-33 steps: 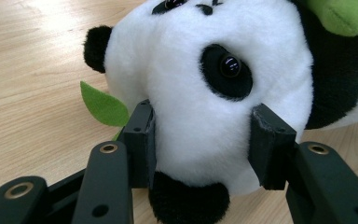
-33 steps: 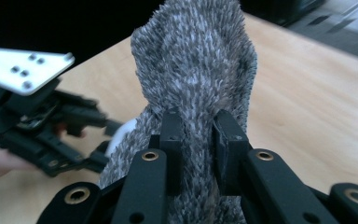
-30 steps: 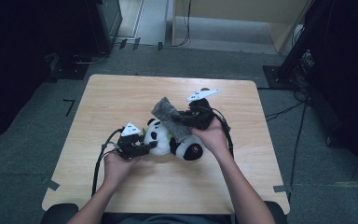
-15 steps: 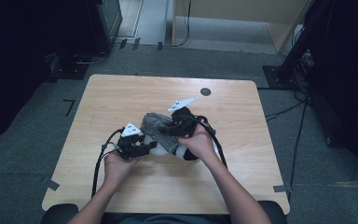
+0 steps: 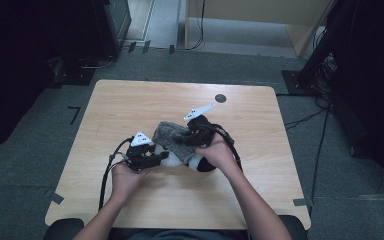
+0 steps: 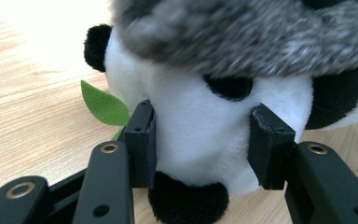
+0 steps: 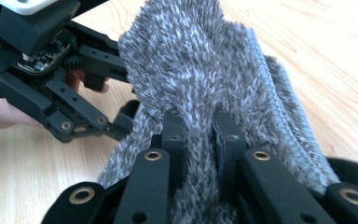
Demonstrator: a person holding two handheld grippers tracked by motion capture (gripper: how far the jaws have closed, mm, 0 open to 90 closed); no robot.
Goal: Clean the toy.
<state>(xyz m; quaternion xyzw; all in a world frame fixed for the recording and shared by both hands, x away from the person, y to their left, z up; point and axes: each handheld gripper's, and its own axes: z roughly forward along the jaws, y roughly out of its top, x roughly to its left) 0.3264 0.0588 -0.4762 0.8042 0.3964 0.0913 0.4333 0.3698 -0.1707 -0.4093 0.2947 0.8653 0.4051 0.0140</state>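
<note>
Pinching grey fuzzy cloth point(image 7: 200, 70), right hand-held gripper point(image 7: 199, 128); left point(image 6: 200, 140) clamps panda point(image 6: 200, 116).

The high view looks forward and down from above the person's near side, taking in the whole counter point(image 5: 130, 105) and the floor around it. The left gripper view rides low, just above the counter, and looks along its own tongs point(image 6: 205, 144) at the plush panda point(image 6: 200, 121) from very close. The right gripper view looks along its tongs point(image 7: 198, 135) at the grey furry cloth point(image 7: 200, 60), also very near, with the left tongs beyond. All three views share the panda and cloth at the counter's middle.
</note>
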